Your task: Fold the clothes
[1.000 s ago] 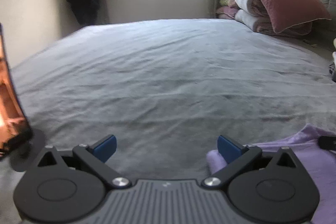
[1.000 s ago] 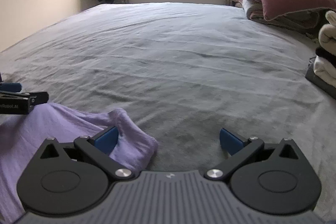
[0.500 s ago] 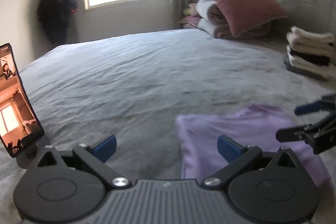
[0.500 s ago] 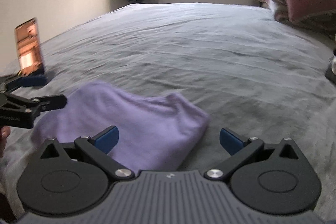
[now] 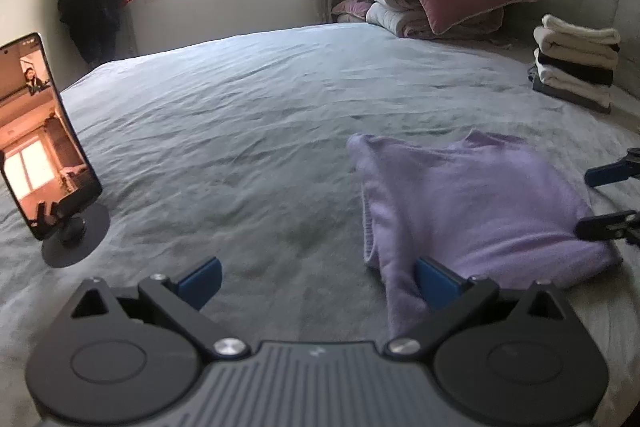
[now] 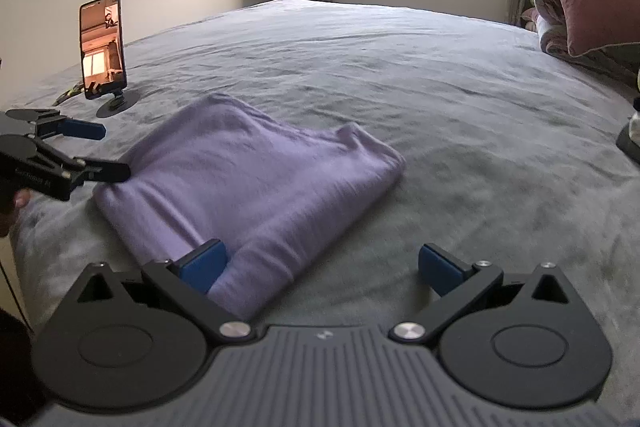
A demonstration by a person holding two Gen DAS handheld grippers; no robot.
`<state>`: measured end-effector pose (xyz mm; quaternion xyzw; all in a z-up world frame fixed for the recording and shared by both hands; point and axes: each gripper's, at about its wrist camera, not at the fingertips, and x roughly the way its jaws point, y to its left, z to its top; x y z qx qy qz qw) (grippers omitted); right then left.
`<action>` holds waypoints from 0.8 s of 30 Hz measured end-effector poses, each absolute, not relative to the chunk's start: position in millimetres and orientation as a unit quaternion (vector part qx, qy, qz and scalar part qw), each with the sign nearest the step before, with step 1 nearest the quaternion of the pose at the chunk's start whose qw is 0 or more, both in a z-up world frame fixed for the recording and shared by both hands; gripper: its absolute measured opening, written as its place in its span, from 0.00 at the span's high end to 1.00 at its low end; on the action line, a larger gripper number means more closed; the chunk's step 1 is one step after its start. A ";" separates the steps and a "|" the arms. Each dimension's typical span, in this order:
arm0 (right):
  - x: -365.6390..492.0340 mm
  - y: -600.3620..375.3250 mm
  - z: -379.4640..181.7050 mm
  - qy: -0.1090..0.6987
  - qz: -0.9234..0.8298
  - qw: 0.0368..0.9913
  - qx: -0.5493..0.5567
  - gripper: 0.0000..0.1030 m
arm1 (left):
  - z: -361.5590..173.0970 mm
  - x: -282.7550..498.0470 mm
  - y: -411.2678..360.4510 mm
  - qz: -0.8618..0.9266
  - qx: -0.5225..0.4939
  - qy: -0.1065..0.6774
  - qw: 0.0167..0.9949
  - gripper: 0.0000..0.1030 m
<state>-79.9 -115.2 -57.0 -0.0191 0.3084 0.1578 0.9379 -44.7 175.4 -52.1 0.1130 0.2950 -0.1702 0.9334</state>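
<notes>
Both my grippers have pulled back from the folded lilac sweater point(image 5: 472, 203)

My left gripper point(image 5: 316, 277) and right gripper point(image 6: 320, 263) gape wide, empty, flanking it on the grey bedsheet point(image 5: 240, 131)

Folded purple garment point(image 6: 248, 183) on bed point(image 6: 440, 115).

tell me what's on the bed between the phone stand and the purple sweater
Nothing but bare grey bedsheet lies between the phone stand and the purple sweater, seen clearly in the left wrist view.
</notes>
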 end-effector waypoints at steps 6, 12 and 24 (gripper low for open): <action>-90.9 -127.4 -54.3 0.315 0.170 0.934 -0.017 0.00 | -46.3 -54.4 178.0 -0.160 0.153 0.301 0.927 0.01; -99.6 -132.1 -53.9 0.324 0.181 0.928 -0.038 0.00 | -31.0 -56.3 181.1 -0.166 0.130 0.296 0.932 0.01; -78.2 -144.5 -46.8 0.372 0.196 0.905 0.066 0.00 | -30.9 -36.6 158.7 -0.207 0.062 0.322 0.922 0.01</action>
